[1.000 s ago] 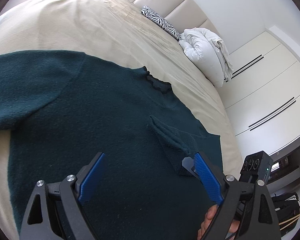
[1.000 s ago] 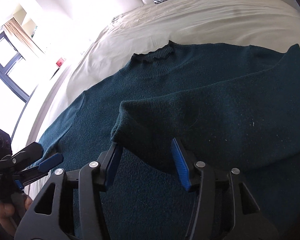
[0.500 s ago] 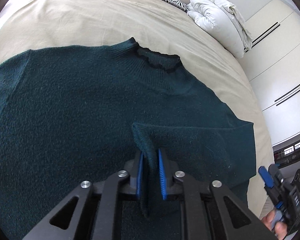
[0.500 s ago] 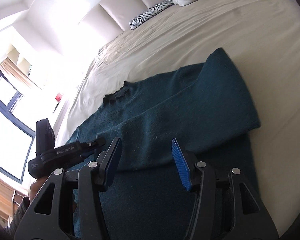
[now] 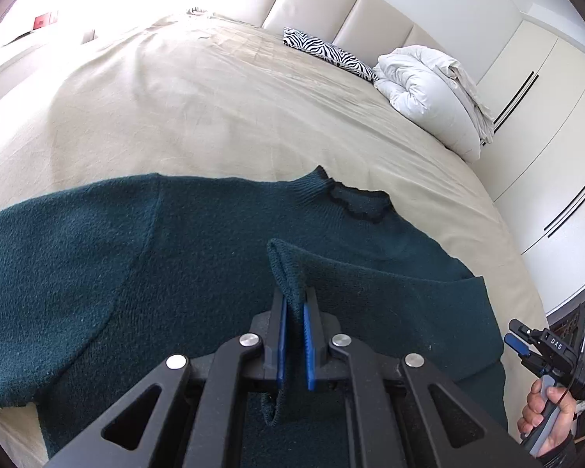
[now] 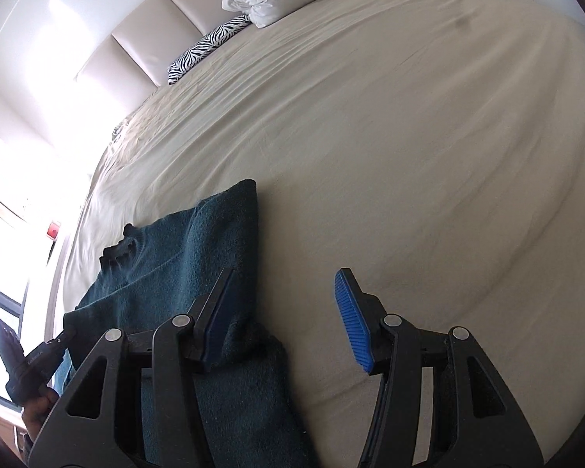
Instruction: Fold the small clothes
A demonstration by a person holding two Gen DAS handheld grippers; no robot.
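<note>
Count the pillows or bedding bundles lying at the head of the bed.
2: a zebra-print pillow against the headboard, and a white bundled duvet beside it, toward the wardrobe side. Others may lie outside view.

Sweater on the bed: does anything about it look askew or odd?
Nothing damaged. One sleeve cuff stands up off the sweater, pinched in the left tongs. The other sleeve lies spread sideways on the bed.

There is one green sweater (image 5: pixel 214 265) on one bed (image 5: pixel 214 109). One zebra pillow (image 5: pixel 327 54) and one white blanket (image 5: pixel 433 93) lie there. Two grippers show: left gripper (image 5: pixel 294 335), right gripper (image 6: pixel 288 319).
</note>
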